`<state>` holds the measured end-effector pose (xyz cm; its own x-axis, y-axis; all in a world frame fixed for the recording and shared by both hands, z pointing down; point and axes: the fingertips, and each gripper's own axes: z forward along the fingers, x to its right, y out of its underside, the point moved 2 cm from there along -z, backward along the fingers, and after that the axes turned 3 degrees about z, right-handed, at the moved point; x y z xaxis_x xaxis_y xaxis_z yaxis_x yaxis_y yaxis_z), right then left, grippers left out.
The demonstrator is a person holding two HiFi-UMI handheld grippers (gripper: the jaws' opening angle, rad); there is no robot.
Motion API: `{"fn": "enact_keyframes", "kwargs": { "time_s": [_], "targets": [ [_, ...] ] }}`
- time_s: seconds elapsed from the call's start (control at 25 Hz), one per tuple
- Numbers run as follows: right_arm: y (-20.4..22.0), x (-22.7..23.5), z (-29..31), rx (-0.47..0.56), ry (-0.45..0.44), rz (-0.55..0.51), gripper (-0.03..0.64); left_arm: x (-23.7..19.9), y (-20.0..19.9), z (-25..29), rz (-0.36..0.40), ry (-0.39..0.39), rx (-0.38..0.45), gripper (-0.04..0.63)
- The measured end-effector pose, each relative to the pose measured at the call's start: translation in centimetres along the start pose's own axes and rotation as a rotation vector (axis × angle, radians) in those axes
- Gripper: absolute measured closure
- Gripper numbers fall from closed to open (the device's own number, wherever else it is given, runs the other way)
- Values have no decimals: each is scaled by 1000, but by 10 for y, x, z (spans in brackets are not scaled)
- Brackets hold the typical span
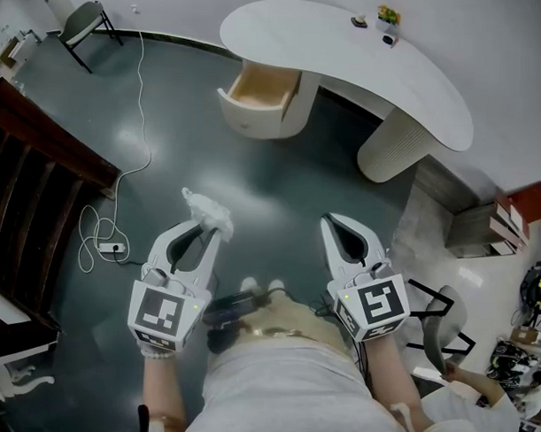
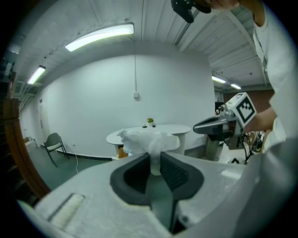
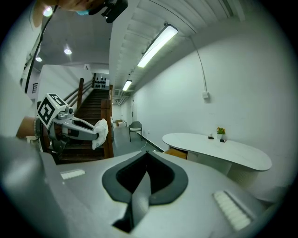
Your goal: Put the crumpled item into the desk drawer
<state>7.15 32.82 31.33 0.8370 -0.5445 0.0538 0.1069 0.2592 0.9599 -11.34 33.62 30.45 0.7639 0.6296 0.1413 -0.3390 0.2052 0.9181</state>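
A crumpled white paper wad (image 1: 209, 210) sticks out past the tips of my left gripper (image 1: 205, 224), which is shut on it. In the left gripper view the wad (image 2: 148, 141) bulges above the dark pads (image 2: 173, 173). My right gripper (image 1: 335, 224) is shut with nothing in it; its pads (image 3: 158, 173) meet in the right gripper view. The white curved desk (image 1: 347, 54) stands ahead, its wood-lined drawer (image 1: 260, 91) pulled open. Both grippers hang over the floor, well short of the drawer. From the right gripper view the left gripper (image 3: 95, 131) holds the wad (image 3: 101, 132).
A white cable with a power strip (image 1: 109, 246) lies on the dark floor at left. Dark wooden stairs (image 1: 34, 149) run along the left edge. A grey chair (image 1: 82, 22) stands far left. Small objects and a plant (image 1: 387, 18) sit on the desk. Boxes (image 1: 505, 219) lie at right.
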Motion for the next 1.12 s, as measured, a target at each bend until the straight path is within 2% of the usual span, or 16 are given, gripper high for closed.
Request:
{"fn": "enact_keyframes", "kwargs": {
  "time_s": [0.32, 0.6, 0.96, 1.12],
  "targets": [
    [13, 20, -12, 3, -4, 3, 612, 16, -10, 6, 10, -47, 16, 537],
    [14, 24, -13, 21, -6, 0, 612, 18, -13, 10, 22, -54, 31, 537],
    [5, 44, 7, 23, 14, -19, 612, 7, -20, 47, 24, -21, 64, 537],
    [0, 55, 26, 17, 33, -19, 612, -11, -20, 61, 28, -18, 67, 537]
  ]
}}
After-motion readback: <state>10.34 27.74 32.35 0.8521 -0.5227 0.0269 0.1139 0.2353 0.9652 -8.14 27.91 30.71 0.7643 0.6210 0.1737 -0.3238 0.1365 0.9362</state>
